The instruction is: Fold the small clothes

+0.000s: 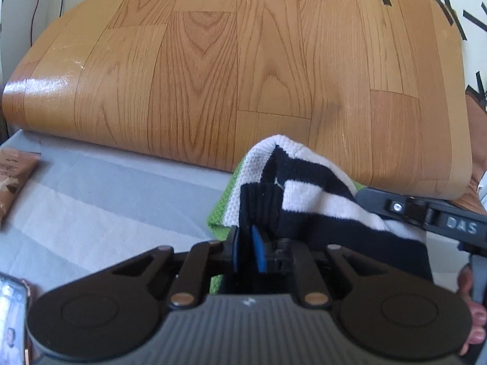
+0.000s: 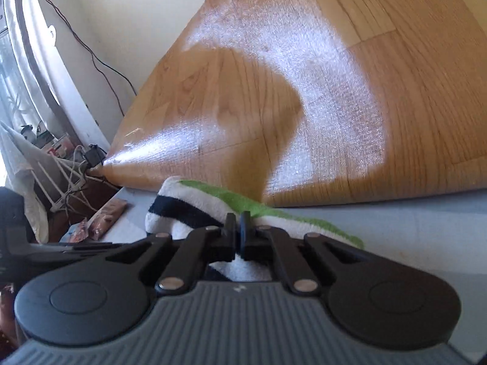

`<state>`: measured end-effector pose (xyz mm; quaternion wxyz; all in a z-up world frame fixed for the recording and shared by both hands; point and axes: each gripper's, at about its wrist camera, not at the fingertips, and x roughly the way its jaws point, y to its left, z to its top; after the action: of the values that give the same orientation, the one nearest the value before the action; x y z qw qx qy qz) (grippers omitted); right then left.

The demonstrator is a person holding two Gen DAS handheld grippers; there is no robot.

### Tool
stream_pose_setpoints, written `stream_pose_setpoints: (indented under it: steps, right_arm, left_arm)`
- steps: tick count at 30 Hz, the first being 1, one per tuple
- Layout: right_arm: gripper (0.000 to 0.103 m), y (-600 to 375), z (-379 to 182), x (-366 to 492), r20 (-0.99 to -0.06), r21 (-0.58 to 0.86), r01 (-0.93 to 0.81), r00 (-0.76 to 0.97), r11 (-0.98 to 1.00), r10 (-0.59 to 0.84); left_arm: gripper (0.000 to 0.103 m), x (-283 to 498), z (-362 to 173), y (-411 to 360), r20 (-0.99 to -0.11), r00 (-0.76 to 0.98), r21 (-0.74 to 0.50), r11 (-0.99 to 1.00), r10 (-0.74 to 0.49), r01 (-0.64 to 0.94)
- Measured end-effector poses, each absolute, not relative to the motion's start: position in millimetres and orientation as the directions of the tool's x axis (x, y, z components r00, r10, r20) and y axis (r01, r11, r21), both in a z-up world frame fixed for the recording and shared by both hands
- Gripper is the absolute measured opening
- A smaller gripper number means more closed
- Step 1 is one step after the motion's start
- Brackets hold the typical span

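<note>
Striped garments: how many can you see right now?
1. The striped garment lies on the grey cloth, pinched by the left tool and the right tool. More could be hidden underneath.

Board (image 1: 213,70): wood-grain, glossy, ahead of me on grey sheet (image 1: 106,200).
Packet (image 1: 12,182): brown, far left on the sheet.
Phone (image 1: 10,316): lower left corner.
Cable (image 2: 91,51): runs down pale wall.

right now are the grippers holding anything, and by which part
Both hold the striped knit garment: the left gripper is shut on its dark ribbed edge, the right gripper on its white-and-green edge.
</note>
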<state>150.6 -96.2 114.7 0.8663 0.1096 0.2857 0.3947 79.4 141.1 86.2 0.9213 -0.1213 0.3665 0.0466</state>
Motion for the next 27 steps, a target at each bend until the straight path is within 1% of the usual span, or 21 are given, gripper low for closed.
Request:
stream_pose_setpoints:
  steps: [1,2,3,4,5,7,9,12,14,15,16,17,18,19,20,21,22,23,24,26,27]
  right_arm:
    - [0.013,-110,117,144,-0.392,0.46,-0.608,0.515,0.648,0.762]
    - [0.029,-125,121,138,-0.361,0.509,-0.595,0.508,0.622,0.782]
    - [0.042,-136,125,128,-0.324,0.543,-0.59,0.509,0.598,0.797]
    - [0.066,-154,130,119,-0.291,0.56,-0.581,0.529,0.591,0.797]
    - [0.074,-168,130,110,-0.269,0.563,-0.572,0.556,0.596,0.787]
    - [0.073,-187,121,99,-0.277,0.572,-0.55,0.569,0.609,0.774]
    - [0.075,-193,103,96,-0.318,0.601,-0.515,0.546,0.61,0.775]
    - [0.075,-186,75,102,-0.379,0.64,-0.464,0.503,0.613,0.776]
    - [0.075,-174,62,110,-0.382,0.69,-0.435,0.459,0.578,0.802]
    - [0.076,-168,61,110,-0.353,0.686,-0.461,0.466,0.563,0.811]
    - [0.078,-156,62,111,-0.348,0.677,-0.48,0.46,0.558,0.817]
    - [0.078,-145,64,111,-0.362,0.652,-0.493,0.465,0.576,0.808]
    - [0.078,-135,67,110,-0.38,0.628,-0.501,0.47,0.596,0.796]
    - [0.072,-128,69,109,-0.386,0.617,-0.499,0.482,0.609,0.786]
    - [0.058,-127,70,108,-0.389,0.612,-0.492,0.495,0.619,0.777]
    - [0.051,-130,70,107,-0.378,0.618,-0.49,0.5,0.615,0.779]
    - [0.041,-136,71,106,-0.359,0.639,-0.485,0.498,0.597,0.789]
    - [0.037,-142,71,105,-0.343,0.654,-0.482,0.5,0.584,0.796]
    - [0.036,-149,75,99,-0.33,0.648,-0.487,0.514,0.586,0.792]
    - [0.036,-169,84,81,-0.305,0.589,-0.508,0.581,0.628,0.755]
    - [0.036,-180,90,72,-0.284,0.562,-0.513,0.617,0.649,0.734]
  left_arm:
    - [0.012,77,90,140,-0.687,0.727,-0.186,0.968,-0.004,-0.17]
    - [0.019,72,95,141,-0.681,0.732,-0.187,0.968,-0.006,-0.166]
    - [0.027,65,102,143,-0.665,0.746,-0.196,0.968,-0.013,-0.158]
    - [0.05,56,108,147,-0.637,0.771,-0.207,0.967,-0.017,-0.149]
    - [0.075,47,113,151,-0.608,0.794,-0.205,0.967,-0.006,-0.15]
    - [0.102,38,117,156,-0.58,0.815,-0.202,0.97,-0.005,-0.137]
    - [0.103,37,112,158,-0.594,0.802,-0.225,0.97,-0.064,-0.09]
    - [0.103,46,95,153,-0.652,0.746,-0.265,0.963,-0.136,-0.057]
    - [0.103,51,81,149,-0.683,0.699,-0.331,0.943,-0.212,-0.036]
    - [0.102,53,73,147,-0.686,0.678,-0.381,0.924,-0.263,-0.027]
    - [0.102,55,65,146,-0.681,0.66,-0.437,0.899,-0.318,-0.018]
    - [0.099,50,63,141,-0.656,0.686,-0.442,0.897,-0.315,-0.011]
    - [0.099,49,61,134,-0.645,0.69,-0.446,0.895,-0.328,0.008]
    - [0.099,47,60,128,-0.641,0.699,-0.436,0.9,-0.317,0.008]
    - [0.096,45,60,123,-0.637,0.71,-0.426,0.905,-0.299,-0.002]
    - [0.094,44,60,121,-0.635,0.717,-0.425,0.905,-0.287,-0.015]
    - [0.087,44,61,120,-0.636,0.718,-0.433,0.901,-0.283,-0.028]
    - [0.079,44,63,121,-0.637,0.714,-0.449,0.893,-0.293,-0.034]
    - [0.076,46,66,121,-0.634,0.709,-0.468,0.883,-0.309,-0.033]
    - [0.062,50,75,109,-0.626,0.703,-0.477,0.879,-0.338,-0.002]
    - [0.061,53,80,98,-0.619,0.698,-0.479,0.877,-0.36,0.028]
